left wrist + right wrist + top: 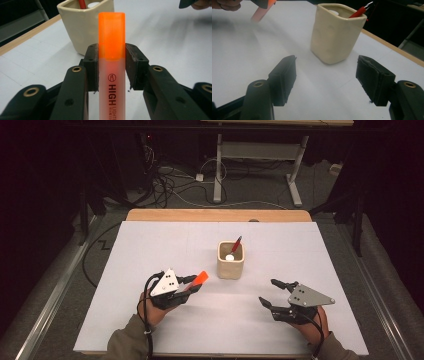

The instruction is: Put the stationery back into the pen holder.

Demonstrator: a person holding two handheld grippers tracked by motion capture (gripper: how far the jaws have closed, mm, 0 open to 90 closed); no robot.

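We see one white table (150, 320) filling the middle of the high view. At its centre stands one cream cup (230, 260); in it are one red pen (236, 243), leaning to the upper right, and one white round thing (229, 257). Lower left, the left gripper (192, 282) pinches one orange highlighter (199, 279) across its body, long axis toward the cup, cap end foremost. Lower right, the right gripper (270, 293) stands spread, holding nothing.
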